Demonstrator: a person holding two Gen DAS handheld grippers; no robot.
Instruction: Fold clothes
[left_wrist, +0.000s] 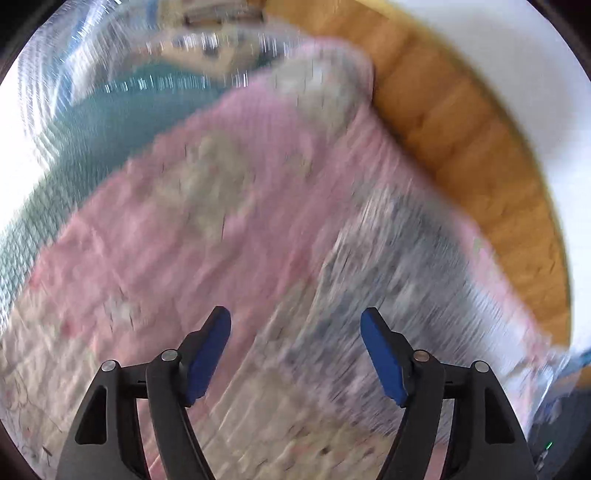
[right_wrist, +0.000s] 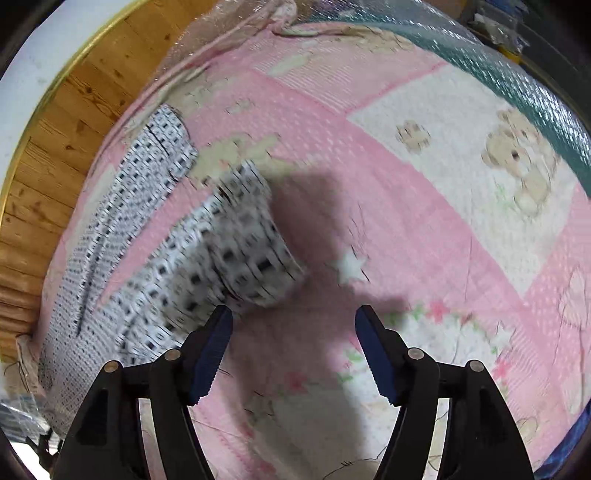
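Garment (right_wrist: 192, 254): white cloth with a small black square print, lying on the pink quilt (right_wrist: 369, 166), toward its left edge in the right wrist view. One narrow part (right_wrist: 155, 147) runs up toward the quilt's far corner. A broader part is doubled over near the middle, its rounded folded end (right_wrist: 273, 258) slightly raised off the quilt. The lower left portion spreads toward the quilt edge, still wrinkled.

In the left wrist view the same print shows as a grey smear (left_wrist: 399, 258) right of centre. Heavy motion blur there; no fold lines can be read.

Progress, as a judgement: folding is under way but not finished. At least one fold appears laid in; the long strip and the spread lower portion are still loose. No neat final stack is visible. What kind of garment it is: cannot tell.

Right gripper (right_wrist: 293, 314): jaws well apart, nothing between them. Left pad (right_wrist: 212, 354) sits just beside the garment's near edge; contact uncertain. It casts a shadow on the quilt.

Left gripper (left_wrist: 295, 315): jaws wide apart, empty, over the quilt and garment; height unclear owing to blur.

Surroundings: wooden floor (right_wrist: 55, 129) beyond the quilt, teal mat (right_wrist: 535, 99) along its far side.
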